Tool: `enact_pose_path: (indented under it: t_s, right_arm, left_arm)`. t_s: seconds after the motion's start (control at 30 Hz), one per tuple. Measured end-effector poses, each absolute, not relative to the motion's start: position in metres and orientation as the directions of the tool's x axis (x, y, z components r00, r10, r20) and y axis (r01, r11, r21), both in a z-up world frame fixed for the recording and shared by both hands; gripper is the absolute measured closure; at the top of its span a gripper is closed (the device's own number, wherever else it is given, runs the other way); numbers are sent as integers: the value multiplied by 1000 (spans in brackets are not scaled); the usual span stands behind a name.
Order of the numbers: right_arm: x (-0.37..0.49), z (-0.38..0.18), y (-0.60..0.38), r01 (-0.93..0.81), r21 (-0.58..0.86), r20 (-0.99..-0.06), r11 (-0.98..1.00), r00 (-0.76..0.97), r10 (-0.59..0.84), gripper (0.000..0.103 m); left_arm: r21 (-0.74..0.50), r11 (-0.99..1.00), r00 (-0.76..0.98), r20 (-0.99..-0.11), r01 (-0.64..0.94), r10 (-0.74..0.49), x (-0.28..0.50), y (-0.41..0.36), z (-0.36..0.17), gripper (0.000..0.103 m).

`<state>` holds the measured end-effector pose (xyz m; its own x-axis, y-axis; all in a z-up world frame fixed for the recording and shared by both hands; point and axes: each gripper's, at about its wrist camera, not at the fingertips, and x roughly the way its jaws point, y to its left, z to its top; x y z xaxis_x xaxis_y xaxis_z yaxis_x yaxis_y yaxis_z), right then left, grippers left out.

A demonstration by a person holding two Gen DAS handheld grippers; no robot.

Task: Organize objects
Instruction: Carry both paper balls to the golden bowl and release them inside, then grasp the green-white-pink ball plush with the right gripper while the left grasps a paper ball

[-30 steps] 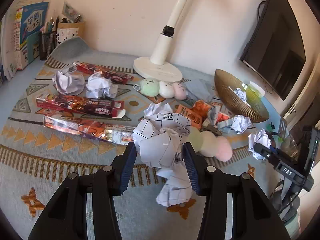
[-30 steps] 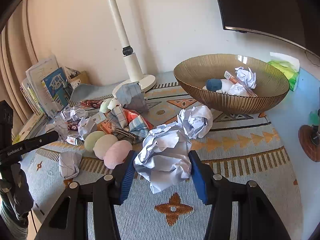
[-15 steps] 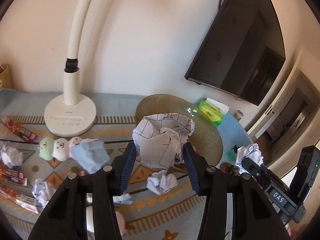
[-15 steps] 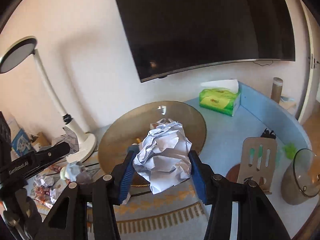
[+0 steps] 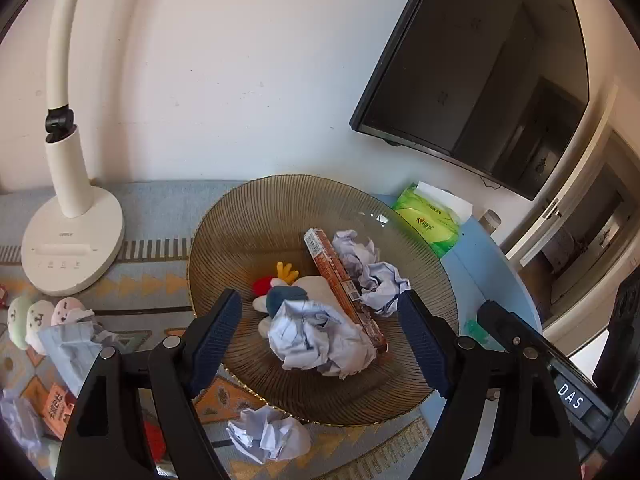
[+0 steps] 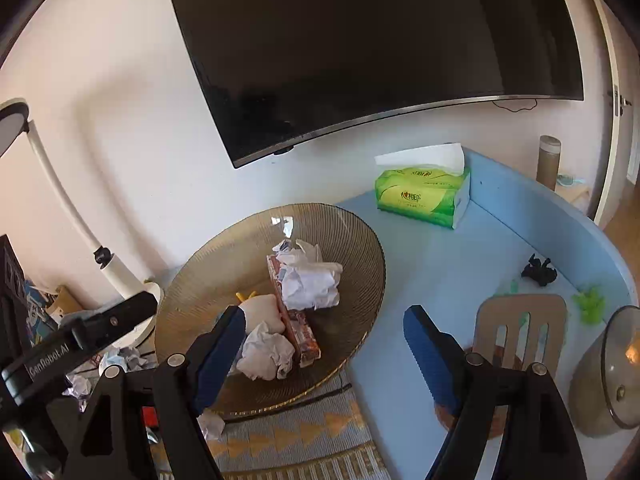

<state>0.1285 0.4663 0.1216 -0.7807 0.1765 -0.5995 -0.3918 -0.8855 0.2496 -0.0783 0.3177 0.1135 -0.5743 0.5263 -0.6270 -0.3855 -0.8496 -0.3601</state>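
Both tongs, left (image 5: 320, 336) and right (image 6: 324, 354), hang released above the bowl (image 5: 248, 220), probably so paper balls (image 5: 320, 340) collect inside; one ball (image 5: 268, 434) lies outside its near rim.

"OPPLE" reads in faint grey on the white desk lamp base (image 5: 72, 246), at nine o'clock in the left wrist view. White letters "DAS" sit on the black bar of the right gripper's body (image 5: 570, 396), down at four o'clock. In the right wrist view, "GenRobot.AI" runs along the black arm of the left gripper's body (image 6: 48, 356) at eight o'clock. The green tissue pack (image 6: 422, 196) carries a brand mark, too small to read.
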Motion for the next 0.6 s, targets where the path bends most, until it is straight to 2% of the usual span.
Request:
enact_pose_path:
  t_s: [0.13,0.2,0.27,0.3,0.33,0.37,0.4,0.5,0.6]
  right_arm:
    - [158,112,417,-295,235,-599,-926,-794,101,23]
    - [168,107,384,-238,196,-598,-951,-798,76,23]
    - [174,102,350,-174,145,-591,-974,-804,56,22]
    - [174,98,334,-140,125,-589,-982,-807,40,22]
    - [173,94,320,-106,113,-598,-988,-801,18,18]
    - [169,88,308,-68,115,-619,-991,-785,-18,17]
    - [165,81,299,-29,137,-639,-990,-766,-66,17]
    - [157,64,274,17,160,-660,-987,-742,-120,17]
    - [151,49,256,23,101,-685,-995,-723,-87,17]
  left_arm:
    - [-461,-810,-609,-541,-362,580,-44,274,132,24]
    - [-421,-837,-676,-506,-349,536,-14,250,144,24]
    - [-317,-901,-771,-479,-295,420,20,225,156,24]
    - [-287,-921,-808,-456,-263,373,36,209,159,20]
    - [-270,-934,-836,-436,-232,334,51,190,162,4]
    - [-252,-949,-859,-424,-191,286,65,170,163,0]
    - [-231,-963,-884,-409,-141,227,78,150,162,1]
    - [-133,-991,-897,-436,-8,66,98,93,150,1]
    - [-89,-994,-839,-544,57,0,97,42,124,1]
